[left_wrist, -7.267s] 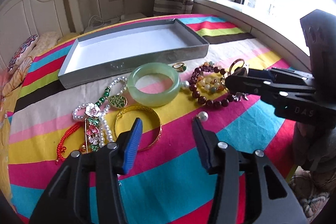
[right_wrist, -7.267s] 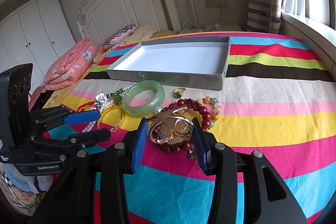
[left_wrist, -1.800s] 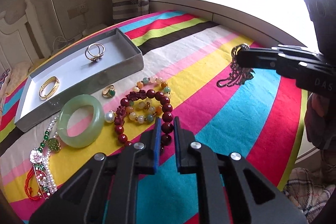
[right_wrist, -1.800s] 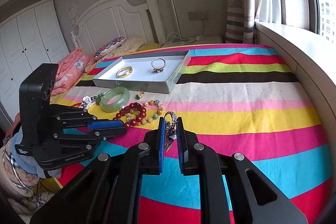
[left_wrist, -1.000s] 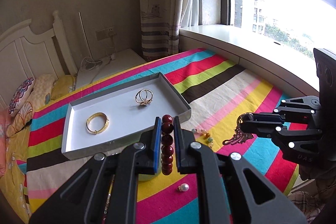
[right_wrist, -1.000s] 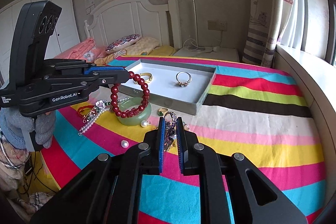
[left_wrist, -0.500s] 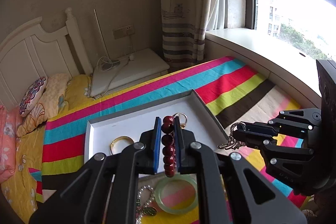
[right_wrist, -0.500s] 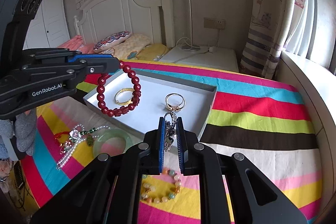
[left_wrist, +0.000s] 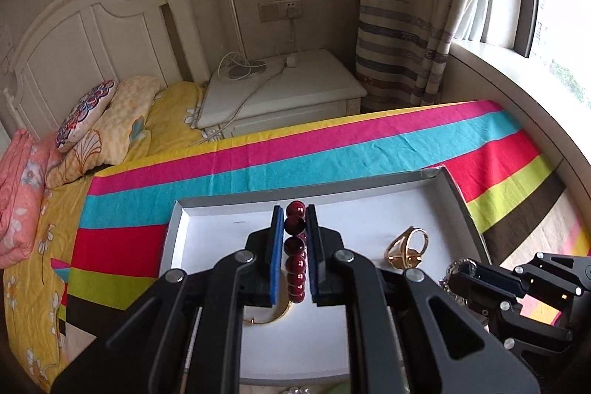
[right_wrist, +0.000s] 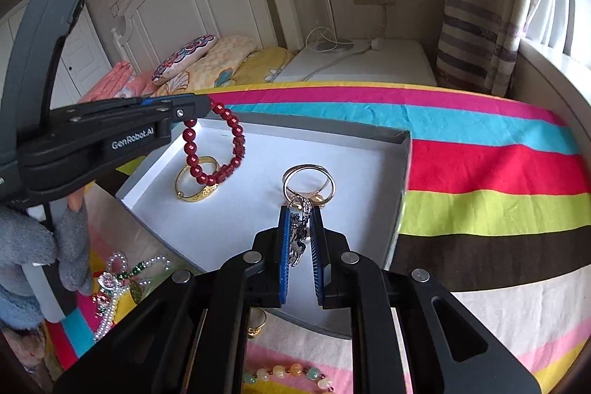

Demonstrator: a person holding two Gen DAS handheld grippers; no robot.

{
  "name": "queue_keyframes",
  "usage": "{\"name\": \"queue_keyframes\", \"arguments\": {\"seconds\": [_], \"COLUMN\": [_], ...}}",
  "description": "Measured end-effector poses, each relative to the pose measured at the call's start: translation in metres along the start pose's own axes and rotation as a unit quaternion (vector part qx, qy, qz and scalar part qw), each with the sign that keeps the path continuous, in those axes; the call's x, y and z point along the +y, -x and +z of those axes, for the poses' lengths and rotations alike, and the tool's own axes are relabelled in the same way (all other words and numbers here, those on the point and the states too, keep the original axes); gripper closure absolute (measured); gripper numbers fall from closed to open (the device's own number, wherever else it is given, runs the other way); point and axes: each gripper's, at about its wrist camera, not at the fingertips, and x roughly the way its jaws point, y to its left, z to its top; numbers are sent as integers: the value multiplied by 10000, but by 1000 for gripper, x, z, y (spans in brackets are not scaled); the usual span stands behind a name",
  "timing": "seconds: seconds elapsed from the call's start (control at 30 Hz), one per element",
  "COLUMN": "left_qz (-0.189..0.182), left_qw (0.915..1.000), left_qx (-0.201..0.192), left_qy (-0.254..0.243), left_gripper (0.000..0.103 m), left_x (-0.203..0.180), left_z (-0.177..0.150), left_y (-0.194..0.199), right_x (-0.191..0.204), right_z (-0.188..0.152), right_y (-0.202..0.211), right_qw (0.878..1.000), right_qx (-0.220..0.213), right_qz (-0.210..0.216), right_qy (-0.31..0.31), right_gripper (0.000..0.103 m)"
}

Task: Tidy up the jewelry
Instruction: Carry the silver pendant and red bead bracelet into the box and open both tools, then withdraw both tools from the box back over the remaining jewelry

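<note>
Currently, both grippers hang loaded over the tray.
Left gripper [left_wrist: 294, 246]: clenched on the red bracelet [right_wrist: 214, 146], which dangles as a full loop above the tray's 10 o'clock area in the right wrist view.
Right gripper [right_wrist: 300, 239]: clamped on a silver trinket [right_wrist: 297, 239], poised over the tray's middle.
Tray [right_wrist: 404, 172]: shallow grey box with a smooth white floor and thin upright walls; it lies on the striped cloth [right_wrist: 480, 150].
Already inside: a gold bangle [right_wrist: 195, 183] directly under the bracelet; twin gold rings [right_wrist: 308, 181] just ahead of the right fingertips.
Step in hand (judged): depositing both pieces.
Method: lower the bracelet until the beads touch the floor before letting go; round glossy beads roll and the loop may land on the bangle, so shift toward 12 o'clock first.
Trinket: fine linked metal, likely to snag the rings; set it down toward 5 o'clock, apart from them.
Outside the tray: a pearl strand [right_wrist: 118, 287] at 8 o'clock and pastel beads [right_wrist: 288, 372] at 6 o'clock.
</note>
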Motion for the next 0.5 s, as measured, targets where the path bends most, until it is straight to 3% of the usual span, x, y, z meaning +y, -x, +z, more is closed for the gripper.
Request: {"name": "queue_keyframes", "arguments": {"seconds": [0.07,0.13,0.17,0.2,0.27,0.33,0.5], "left_qz": [-114,-227,-231,-192,-212,-322,-290], "left_qw": [9998,9992,9988,9985,9977,9971,9970], "left_qx": [3,-37,-103,-224,-336,-332,-540], "left_qy": [160,334,409,467,558,613,472], "left_gripper": [91,71,45,29,28,27,15], "left_x": [4,8,10,12,17,21,27], "left_z": [-3,-6,-8,-9,-11,-14,-33], "left_y": [-5,-5,-2,2,10,17,50], "right_x": [-3,-6,-9,-12,-16,-18,-14], "right_z": [2,3,3,2,0,-3,-18], "right_y": [-5,-5,-3,2,14,25,54], "right_qw": [10000,9998,9998,9997,9994,9992,9988], "right_qx": [34,85,68,1,-221,-312,-485], "right_qz": [35,-65,-37,-35,-35,63,77], "right_qy": [-87,-143,-188,-224,-271,-251,3], "right_gripper": [87,77,66,44,34,34,34]}}
